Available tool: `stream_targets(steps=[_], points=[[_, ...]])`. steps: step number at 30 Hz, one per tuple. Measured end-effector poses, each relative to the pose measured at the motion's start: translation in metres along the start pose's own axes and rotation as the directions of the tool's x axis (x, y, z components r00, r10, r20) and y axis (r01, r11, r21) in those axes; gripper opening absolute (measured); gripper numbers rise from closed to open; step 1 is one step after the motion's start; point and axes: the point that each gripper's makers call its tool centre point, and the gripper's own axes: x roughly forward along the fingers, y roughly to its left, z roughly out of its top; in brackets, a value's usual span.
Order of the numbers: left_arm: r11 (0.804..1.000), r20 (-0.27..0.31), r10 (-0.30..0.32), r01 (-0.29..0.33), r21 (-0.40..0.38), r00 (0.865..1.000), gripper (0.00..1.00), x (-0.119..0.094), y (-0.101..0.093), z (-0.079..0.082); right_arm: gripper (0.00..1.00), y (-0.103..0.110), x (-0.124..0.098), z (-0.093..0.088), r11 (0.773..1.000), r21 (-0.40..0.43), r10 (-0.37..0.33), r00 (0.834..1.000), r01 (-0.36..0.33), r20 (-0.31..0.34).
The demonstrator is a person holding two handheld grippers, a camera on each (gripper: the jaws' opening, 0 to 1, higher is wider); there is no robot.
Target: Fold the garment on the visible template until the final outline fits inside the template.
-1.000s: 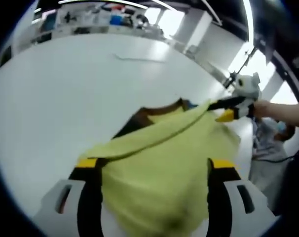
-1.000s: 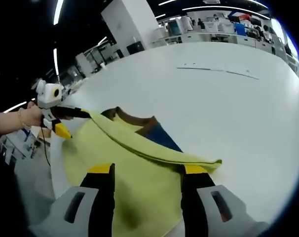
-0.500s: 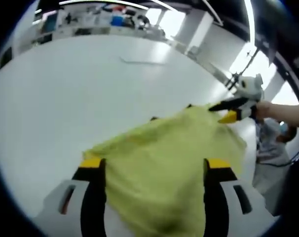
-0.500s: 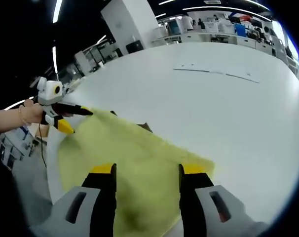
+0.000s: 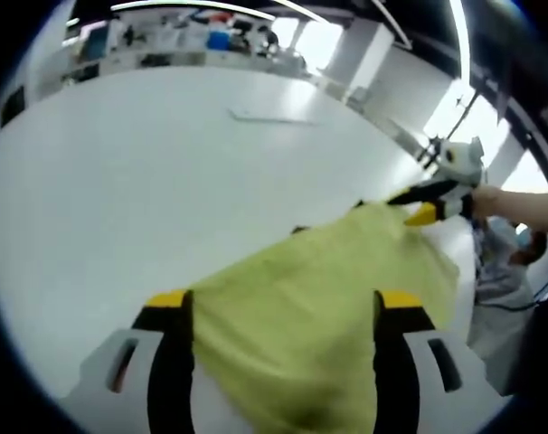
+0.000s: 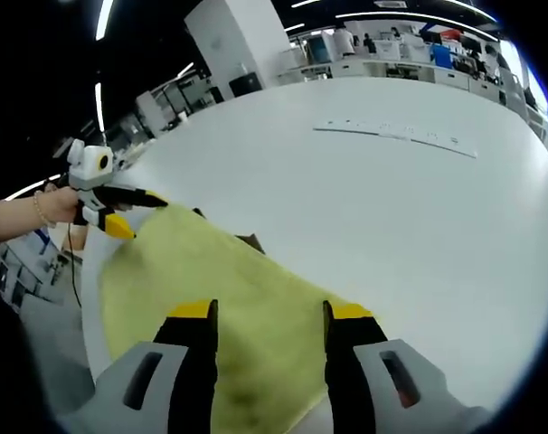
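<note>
White table (image 5: 120, 181) bears garment (image 5: 319, 298) between hand-held gripper (image 5: 278, 312) jaws.

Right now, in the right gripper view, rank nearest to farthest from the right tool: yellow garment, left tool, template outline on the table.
1. Yellow garment, between the right tool's jaws.
2. Left tool, far left, at the garment's other corner.
3. Template outline, upper right across the table.

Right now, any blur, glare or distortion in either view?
Left gripper view: the garment is soft and smeared near the lens, bright windows blow out behind the right gripper, and the table edge bows from fisheye. Right gripper view: sharper overall, garment slightly blurred at the bottom, ceiling strip lights glare against dark surroundings.
</note>
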Motion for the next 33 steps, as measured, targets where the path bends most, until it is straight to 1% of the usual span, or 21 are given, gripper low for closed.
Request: stream_targets(steps=[12, 17, 21, 27, 30, 33], points=[[1.0, 0.002, 0.002, -0.002, -0.004, 1.0, 0.76, -0.002, -0.003, 0.001, 0.46, -0.001, 0.0, 0.0, 1.0, 0.014, 0.0, 1.0, 0.0, 0.005], [1.0, -0.007, 0.0, 0.0, -0.006, 1.0, 0.78, -0.002, -0.005, 0.001, 0.49, 0.0, -0.001, 0.001, 0.999, 0.033, 0.004, 1.0, -0.004, 0.007], [1.0, -0.012, 0.006, -0.006, -0.005, 1.0, 0.8, -0.004, -0.006, 0.002, 0.5, 0.004, -0.007, 0.001, 1.0, 0.027, -0.004, 1.0, 0.004, 0.006], [0.999, 0.009, 0.033, -0.033, -0.008, 0.999, 0.81, -0.022, -0.004, 0.007, 0.51, 0.006, -0.023, 0.005, 1.0, 0.015, -0.022, 1.0, 0.021, 0.021], [0.998, 0.03, 0.06, -0.059, -0.022, 0.998, 0.83, -0.034, -0.003, 0.009, 0.52, 0.007, -0.033, 0.006, 0.999, 0.009, -0.036, 0.999, 0.036, 0.03], [0.995, 0.047, 0.091, -0.089, -0.045, 0.995, 0.85, -0.048, -0.003, 0.008, 0.53, 0.013, -0.046, 0.007, 0.999, 0.001, -0.05, 0.997, 0.05, 0.05]])
